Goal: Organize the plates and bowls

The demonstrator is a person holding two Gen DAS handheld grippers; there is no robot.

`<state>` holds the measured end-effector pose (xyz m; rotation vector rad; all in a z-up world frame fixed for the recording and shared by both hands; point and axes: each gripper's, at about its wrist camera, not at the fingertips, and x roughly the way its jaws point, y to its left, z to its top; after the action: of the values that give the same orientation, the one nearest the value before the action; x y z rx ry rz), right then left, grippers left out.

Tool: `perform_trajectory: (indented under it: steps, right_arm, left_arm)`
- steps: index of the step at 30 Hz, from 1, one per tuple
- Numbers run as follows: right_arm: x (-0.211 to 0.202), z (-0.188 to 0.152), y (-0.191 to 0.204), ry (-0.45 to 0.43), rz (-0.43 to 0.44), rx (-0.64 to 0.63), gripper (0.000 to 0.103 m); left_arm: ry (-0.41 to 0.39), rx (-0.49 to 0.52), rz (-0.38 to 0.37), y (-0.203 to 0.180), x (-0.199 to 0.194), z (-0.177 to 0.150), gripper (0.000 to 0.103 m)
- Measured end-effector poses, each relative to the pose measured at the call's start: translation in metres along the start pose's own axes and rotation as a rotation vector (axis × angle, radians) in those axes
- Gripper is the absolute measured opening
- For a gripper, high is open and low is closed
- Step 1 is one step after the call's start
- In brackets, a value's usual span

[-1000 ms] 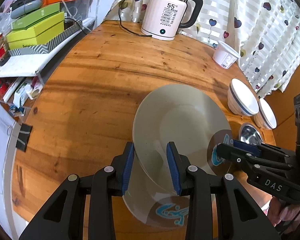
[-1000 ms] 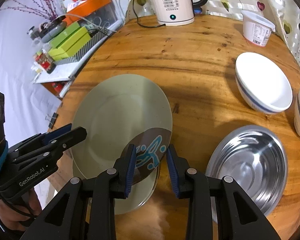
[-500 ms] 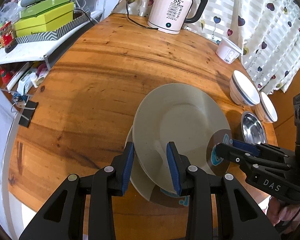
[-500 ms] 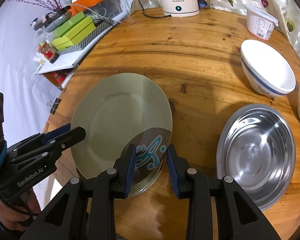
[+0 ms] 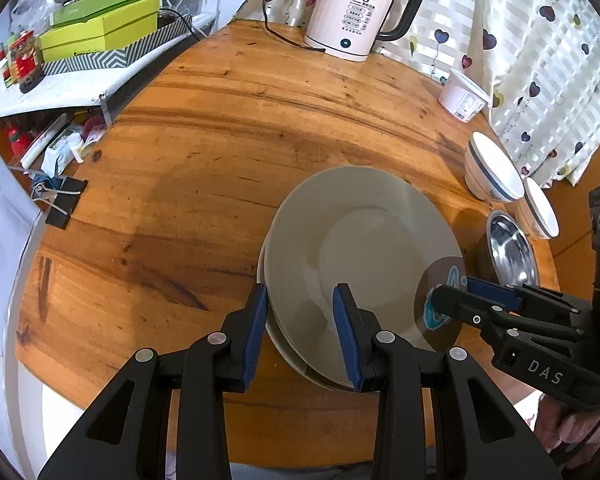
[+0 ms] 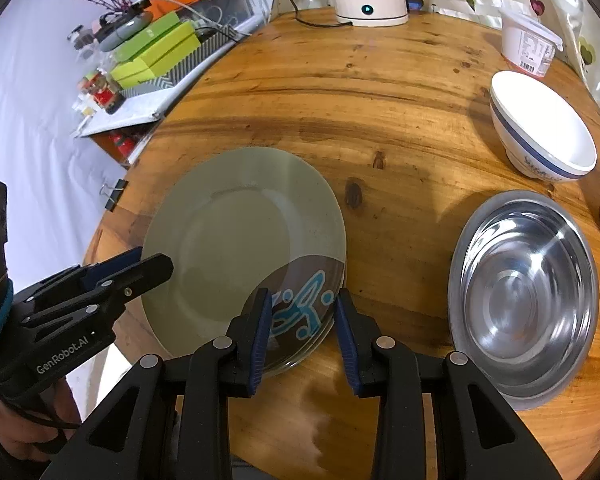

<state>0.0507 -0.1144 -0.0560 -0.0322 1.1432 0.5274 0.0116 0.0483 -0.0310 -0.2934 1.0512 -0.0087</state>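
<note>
While the pale grey-green upper plate [image 5: 360,248] sits almost square over a matching lower plate [image 5: 288,354], we see a brown patch with a blue squiggle on its near rim. In the left wrist view the pair lies toward five o'clock on the wooden table [image 5: 220,140]. A steel bowl [image 6: 524,296] stands at three o'clock from it, and a blue-banded white bowl [image 6: 544,128] at two o'clock.

We find both tongs pitched steeply downward. The left tongs [image 5: 300,296] clamp the upper plate's rim at its seven o'clock, and the right tongs [image 6: 300,300] clamp the brown patch at four o'clock.

We read "DAS" on the right tongs, "GenRobot.AI" on the left, and "55°C" on the white kettle [image 5: 356,12] at the table's twelve o'clock.
</note>
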Motion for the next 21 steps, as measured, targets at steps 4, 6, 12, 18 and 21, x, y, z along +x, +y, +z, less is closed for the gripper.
perform_trajectory:
  steps: [4, 6, 12, 18, 21]
  right_arm:
    - [0.0004, -0.0003, 0.0002, 0.002, 0.000, -0.002, 0.032]
    - [0.0006, -0.0004, 0.0001, 0.003, 0.001, -0.004, 0.032]
    - [0.0022, -0.0026, 0.0008, 0.005, 0.002, -0.013, 0.035]
    - [0.0037, -0.0045, -0.0011, 0.016, 0.019, -0.011, 0.037]
    - [0.0013, -0.0048, -0.0009, 0.008, 0.019, -0.011, 0.037]
  left_arm:
    - [0.010, -0.004, 0.002, 0.0002, 0.0015, -0.0023, 0.035]
    - [0.009, -0.004, 0.003, 0.0006, 0.0011, -0.0033, 0.035]
    - [0.007, -0.006, -0.002, 0.0009, -0.0006, -0.0043, 0.035]
    - [0.003, -0.031, -0.037, 0.0075, -0.0029, -0.0064, 0.035]
    - [-0.002, -0.037, -0.044, 0.0096, -0.0025, -0.0054, 0.035]
